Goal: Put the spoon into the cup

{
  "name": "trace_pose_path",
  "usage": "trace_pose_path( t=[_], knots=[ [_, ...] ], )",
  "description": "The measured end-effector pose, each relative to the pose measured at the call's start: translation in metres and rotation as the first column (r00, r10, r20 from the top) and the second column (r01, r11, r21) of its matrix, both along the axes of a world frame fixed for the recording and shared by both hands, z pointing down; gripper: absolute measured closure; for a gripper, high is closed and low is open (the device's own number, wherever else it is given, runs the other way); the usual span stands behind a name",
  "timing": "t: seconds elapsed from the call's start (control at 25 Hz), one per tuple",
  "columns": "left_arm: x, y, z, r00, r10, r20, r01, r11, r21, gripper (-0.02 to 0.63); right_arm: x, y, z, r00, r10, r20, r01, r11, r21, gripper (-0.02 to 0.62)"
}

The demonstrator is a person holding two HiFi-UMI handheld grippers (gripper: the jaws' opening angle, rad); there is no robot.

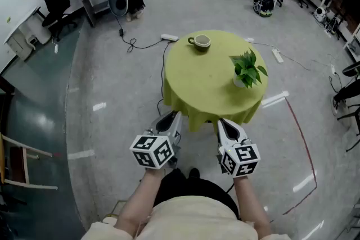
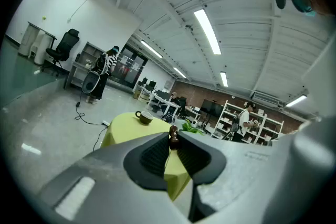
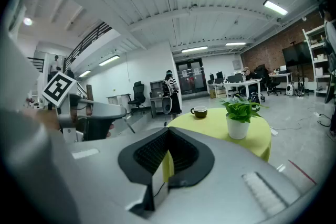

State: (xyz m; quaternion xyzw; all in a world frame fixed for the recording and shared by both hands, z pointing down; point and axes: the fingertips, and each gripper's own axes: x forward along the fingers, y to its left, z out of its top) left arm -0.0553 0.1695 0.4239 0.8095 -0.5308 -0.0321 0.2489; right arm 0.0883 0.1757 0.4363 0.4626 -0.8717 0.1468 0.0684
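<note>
The round worktop [image 1: 208, 81], draped in a yellow-green cloth, stands just ahead of both sets of tongs, its near edge close beyond their tips. A potted plant [image 1: 247, 69] sits on it ahead of the right tongs [image 3: 168, 132] and a little to their outer side, closer to them than the cup is.

The left tongs [image 1: 172, 116] point at the near edge of the cloth, tilted slightly downward. They are clenched on a small dark brown piece that pokes up between the pad tips, which I take to be the end of the spoon [image 2: 172, 137]; the rest of it cannot be seen. The right tongs are pressed together with nothing between them, level with the left pair and idle.

The cup [image 1: 200, 41], dark outside and pale inside, rests at the far side of the worktop, well apart from both tongs and roughly straight ahead, between their two lines.

The step in hand looks like the carry: the spoon is gripped but nowhere near the cup. The next move calls for a long reach of the left tongs across the cloth, passing to the inner side of the plant, then bringing the spoon above the cup's mouth before letting go.
</note>
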Motion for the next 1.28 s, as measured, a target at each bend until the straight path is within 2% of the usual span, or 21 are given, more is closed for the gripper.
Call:
trace_pose_path(
  t=[0.36, 0.56, 0.76, 1.28],
  knots=[
    [0.002, 0.006, -0.003, 1.000, -0.005, 0.012, 0.005, 1.000, -0.005, 0.557, 0.000, 0.011, 0.000, 1.000, 0.000, -0.018, -0.001, 1.000, -0.015, 0.595],
    [0.004, 0.006, -0.007, 1.000, -0.004, 0.010, 0.004, 1.000, 0.003, 0.557, 0.001, 0.010, -0.008, 0.999, -0.008, 0.040, 0.008, 1.000, -0.008, 0.594],
    [0.002, 0.004, -0.005, 1.000, -0.016, 0.015, 0.016, 1.000, 0.002, 0.557, 0.000, 0.006, -0.009, 1.000, -0.004, 0.023, 0.004, 1.000, 0.000, 0.594],
    [0.003, -0.050, 0.003, 1.000, -0.001, 0.001, 0.001, 1.000, -0.011, 0.557, -0.001, -0.044, -0.003, 1.000, 0.020, 0.023, -0.020, 1.000, -0.010, 0.594]
  ],
)
